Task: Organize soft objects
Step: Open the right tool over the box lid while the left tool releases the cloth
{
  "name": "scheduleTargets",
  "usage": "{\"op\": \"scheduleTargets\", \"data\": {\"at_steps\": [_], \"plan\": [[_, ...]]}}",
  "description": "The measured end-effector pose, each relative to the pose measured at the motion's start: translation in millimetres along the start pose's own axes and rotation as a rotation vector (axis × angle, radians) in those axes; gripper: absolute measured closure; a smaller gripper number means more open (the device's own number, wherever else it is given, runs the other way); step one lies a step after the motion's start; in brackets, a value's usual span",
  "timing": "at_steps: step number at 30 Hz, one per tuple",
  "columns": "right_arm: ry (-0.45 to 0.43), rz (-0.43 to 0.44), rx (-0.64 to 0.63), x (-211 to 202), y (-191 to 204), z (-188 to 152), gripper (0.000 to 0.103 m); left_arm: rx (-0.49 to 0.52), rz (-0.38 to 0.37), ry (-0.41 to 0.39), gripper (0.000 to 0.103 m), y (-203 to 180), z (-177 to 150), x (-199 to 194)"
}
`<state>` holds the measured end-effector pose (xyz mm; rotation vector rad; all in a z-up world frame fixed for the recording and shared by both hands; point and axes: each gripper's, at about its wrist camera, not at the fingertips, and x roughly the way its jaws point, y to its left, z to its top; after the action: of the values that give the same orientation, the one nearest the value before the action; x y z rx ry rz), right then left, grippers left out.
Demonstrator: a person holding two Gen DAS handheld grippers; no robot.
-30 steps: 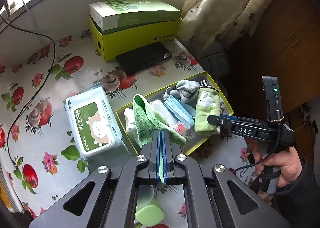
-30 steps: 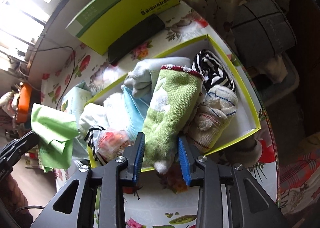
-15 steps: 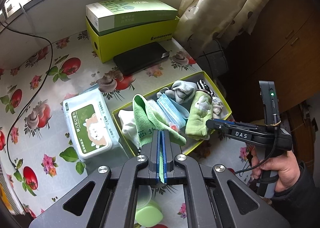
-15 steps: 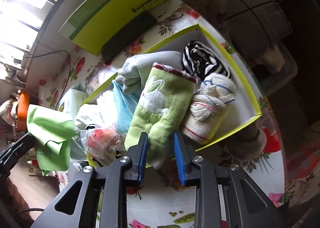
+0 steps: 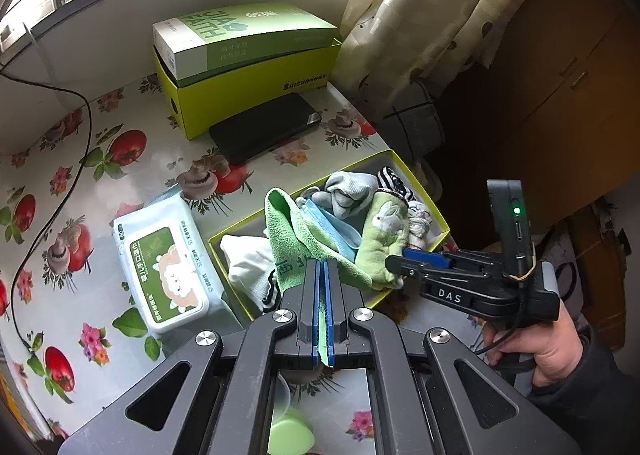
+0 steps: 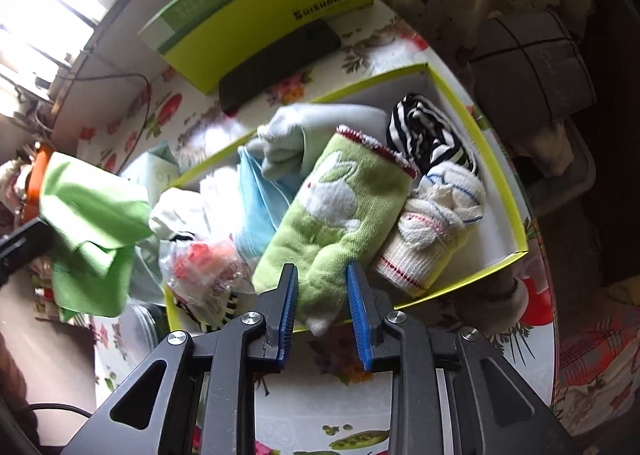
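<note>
A yellow-rimmed box (image 5: 401, 163) (image 6: 506, 159) on the table holds several soft items: grey sock, striped sock, blue cloth, white socks. My left gripper (image 5: 321, 267) is shut on a green cloth (image 5: 296, 239), held above the box's near side; the cloth also shows in the right wrist view (image 6: 92, 223). My right gripper (image 6: 322, 275) stands around the near end of a green rabbit towel (image 6: 340, 207) (image 5: 382, 235) that lies in the box. Its jaws are apart with a small gap to the towel on each side.
A wet-wipes pack (image 5: 164, 267) lies left of the box. A black phone (image 5: 266, 125) and a green-yellow carton (image 5: 248, 63) sit behind. A cable (image 5: 52, 183) runs along the left. The table edge drops off right, past a grey bin (image 6: 532, 67).
My right gripper closed in on the rabbit towel, then opened wider again. The left gripper with the green cloth has risen and drawn back a little.
</note>
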<state>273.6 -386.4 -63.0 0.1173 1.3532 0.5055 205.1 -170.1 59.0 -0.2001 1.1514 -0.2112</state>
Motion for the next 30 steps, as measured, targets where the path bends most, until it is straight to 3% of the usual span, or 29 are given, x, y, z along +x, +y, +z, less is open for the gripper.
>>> {"op": "scheduleTargets", "data": {"at_steps": [16, 23, 30], "plan": [[-0.089, 0.04, 0.023, -45, -7, -6, 0.078, 0.076, -0.096, 0.127, 0.101, -28, 12, 56], [-0.078, 0.038, 0.028, -44, -8, -7, 0.078, 0.089, -0.02, 0.175, 0.101, -27, 16, 93], [-0.069, 0.03, 0.017, -43, -4, -10, 0.078, 0.1, 0.037, 0.187, 0.098, -24, 16, 103]]}}
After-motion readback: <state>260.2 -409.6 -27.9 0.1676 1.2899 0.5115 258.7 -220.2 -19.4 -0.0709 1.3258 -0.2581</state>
